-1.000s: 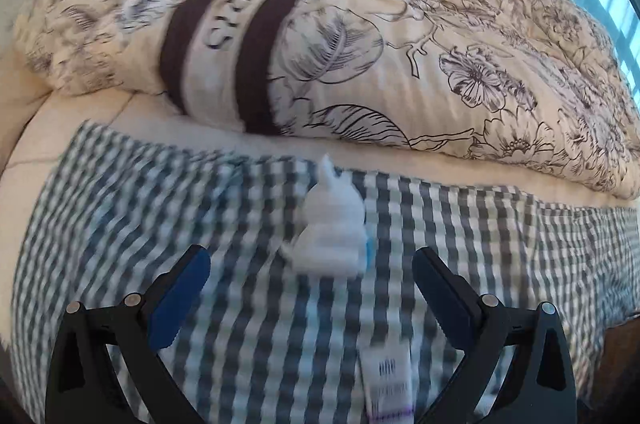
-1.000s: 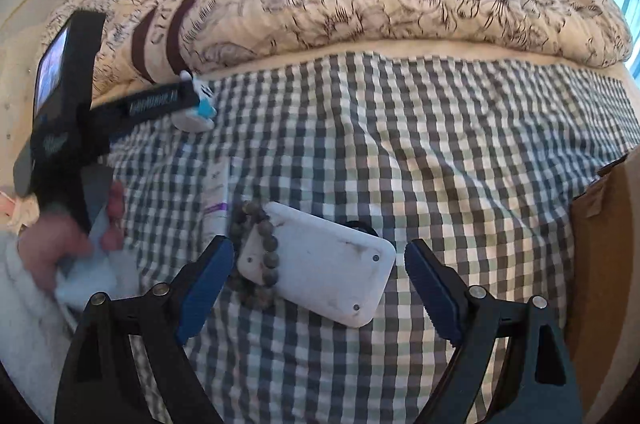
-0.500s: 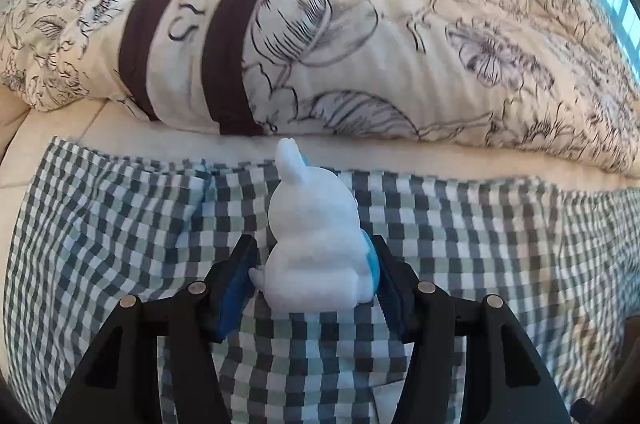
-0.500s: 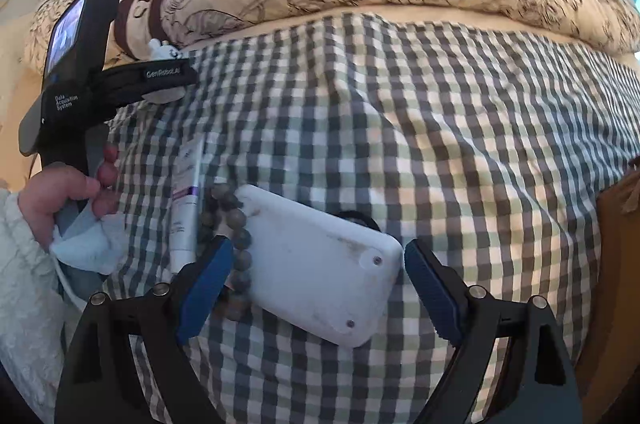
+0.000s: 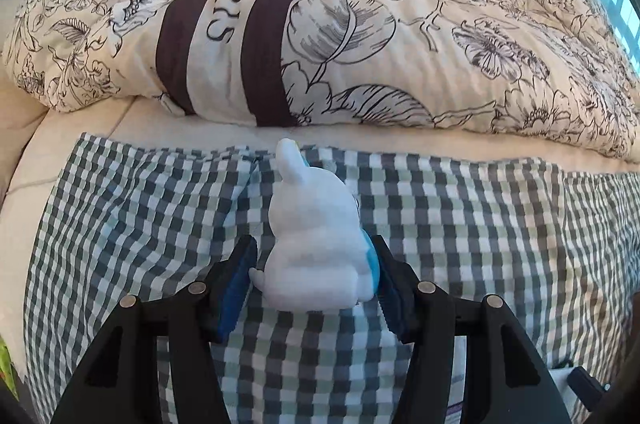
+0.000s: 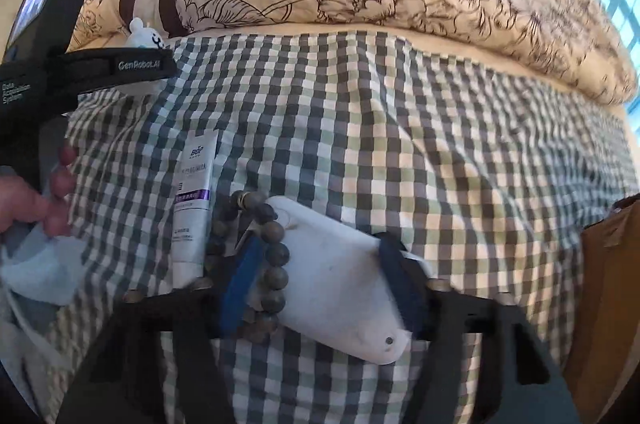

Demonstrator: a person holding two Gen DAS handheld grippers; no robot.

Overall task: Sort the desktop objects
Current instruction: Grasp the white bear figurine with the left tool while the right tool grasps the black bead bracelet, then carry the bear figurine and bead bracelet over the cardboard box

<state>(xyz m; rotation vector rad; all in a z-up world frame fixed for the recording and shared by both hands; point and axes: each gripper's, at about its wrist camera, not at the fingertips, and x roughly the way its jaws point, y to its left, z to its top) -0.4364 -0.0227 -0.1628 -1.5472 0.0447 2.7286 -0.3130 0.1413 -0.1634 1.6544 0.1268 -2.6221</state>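
We are at the picking-up step of the sorting, with both tools down on the checked cloth [image 6: 400,128] at once. Our left gripper [image 5: 314,282] has its blue pads set against the two flanks of a small white rabbit figure [image 5: 314,244], pinching it low on the body where it stands near the far edge of the cloth, just in front of the flowered quilt [image 5: 400,24]. Our right gripper [image 6: 320,276] is closing its jaws around a flat white case [image 6: 340,284] that lies near us on the cloth; the right pad looks to touch the case's far side, while the left pad comes down at the bead bracelet [image 6: 276,256] draped over the case's left end, so we cannot tell whether that pad meets the case or the beads. A white tube [image 6: 194,208] lies just left of the bracelet, untouched. Next, we judge, each hand must lift straight and carry its piece to wherever its kind belongs; no bin shows clearly, though a brown cardboard edge [image 6: 608,284] sits at the right. The rabbit seems hard, matt and rounded, with one ear up and a blue patch on its right side, so it may twist between the pads. The case is smooth, scuffed plastic with rounded corners; the beads are dull, round and loose, likely to slide off.
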